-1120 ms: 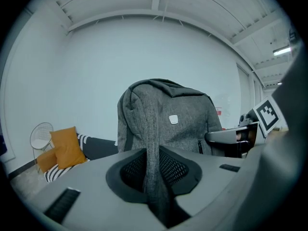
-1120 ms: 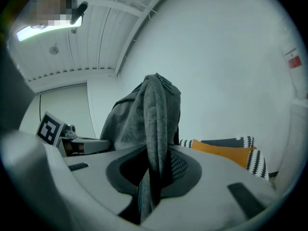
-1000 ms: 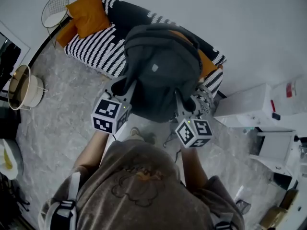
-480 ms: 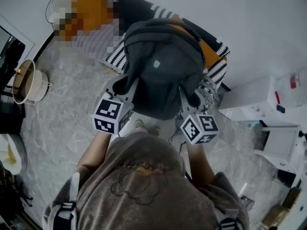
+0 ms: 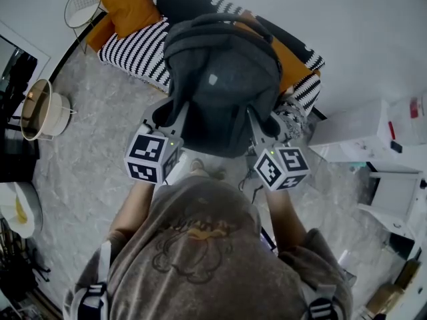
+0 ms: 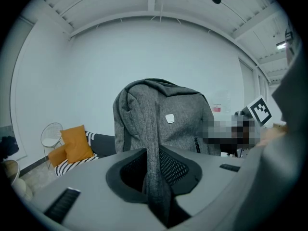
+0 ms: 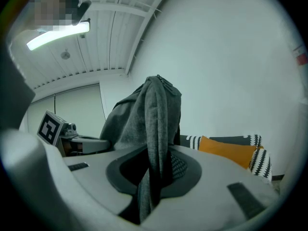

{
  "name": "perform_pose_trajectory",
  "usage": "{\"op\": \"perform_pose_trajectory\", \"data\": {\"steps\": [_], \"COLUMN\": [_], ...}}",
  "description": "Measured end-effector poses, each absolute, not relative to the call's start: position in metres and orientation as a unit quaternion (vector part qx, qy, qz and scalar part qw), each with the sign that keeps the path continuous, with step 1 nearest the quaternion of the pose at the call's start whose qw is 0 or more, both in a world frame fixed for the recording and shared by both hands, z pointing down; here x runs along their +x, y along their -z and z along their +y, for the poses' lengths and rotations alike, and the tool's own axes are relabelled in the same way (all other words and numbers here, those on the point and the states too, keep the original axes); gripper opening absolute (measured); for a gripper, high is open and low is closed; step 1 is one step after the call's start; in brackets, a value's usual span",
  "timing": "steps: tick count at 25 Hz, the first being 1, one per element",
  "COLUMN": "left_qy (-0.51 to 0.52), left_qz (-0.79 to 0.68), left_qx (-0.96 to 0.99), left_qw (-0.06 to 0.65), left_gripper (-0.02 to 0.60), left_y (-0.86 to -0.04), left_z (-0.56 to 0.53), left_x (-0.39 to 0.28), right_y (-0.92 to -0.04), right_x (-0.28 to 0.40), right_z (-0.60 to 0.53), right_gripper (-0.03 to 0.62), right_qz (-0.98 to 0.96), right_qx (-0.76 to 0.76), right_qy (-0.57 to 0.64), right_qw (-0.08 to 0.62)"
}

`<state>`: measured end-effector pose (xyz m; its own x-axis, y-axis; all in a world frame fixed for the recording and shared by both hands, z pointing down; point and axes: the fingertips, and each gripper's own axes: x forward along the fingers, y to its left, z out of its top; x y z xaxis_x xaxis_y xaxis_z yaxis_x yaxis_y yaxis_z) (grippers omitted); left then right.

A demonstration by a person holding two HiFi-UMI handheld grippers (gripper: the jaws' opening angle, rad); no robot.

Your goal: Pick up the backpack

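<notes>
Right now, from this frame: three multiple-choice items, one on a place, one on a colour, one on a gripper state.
1. Where is the backpack?
A) flat on the floor
B) held up between both grippers
C) on the white cabinet

2. What colour is the cushion at the end of the sofa?
A) orange
B) green
C) blue

3. What is the state of the left gripper?
A) open and empty
B) shut on a backpack strap
C) shut on the cushion

Answers:
1. B. The left gripper and the right gripper each clamp a strap, and the bag hangs in front of the person.
2. A. The cushion is orange against the black-and-white stripes.
3. B. The left gripper view shows grey strap pinched between the jaws.
</notes>
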<state>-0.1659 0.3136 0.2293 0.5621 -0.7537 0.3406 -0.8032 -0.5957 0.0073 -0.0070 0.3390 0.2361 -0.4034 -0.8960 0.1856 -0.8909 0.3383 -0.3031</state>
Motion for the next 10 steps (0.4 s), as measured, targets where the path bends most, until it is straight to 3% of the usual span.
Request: {"op": "perform_pose_trajectory", "data": {"steps": [10], "left_qy": [-0.158], "left_qz": [-0.448], "left_qx": [0.876], "left_qw": [0.087], "left_gripper": [0.066], "left_y": [-0.235], "left_z": [0.307], "left_x": [-0.158], "right_y": [-0.241], "right_x": [0.002], "right_z": [0.328], "right_gripper": [0.060], "right_qz": [0.826], "right_qx": [-0.534], "right_qy": [0.180], "right_qw": [-0.001]}}
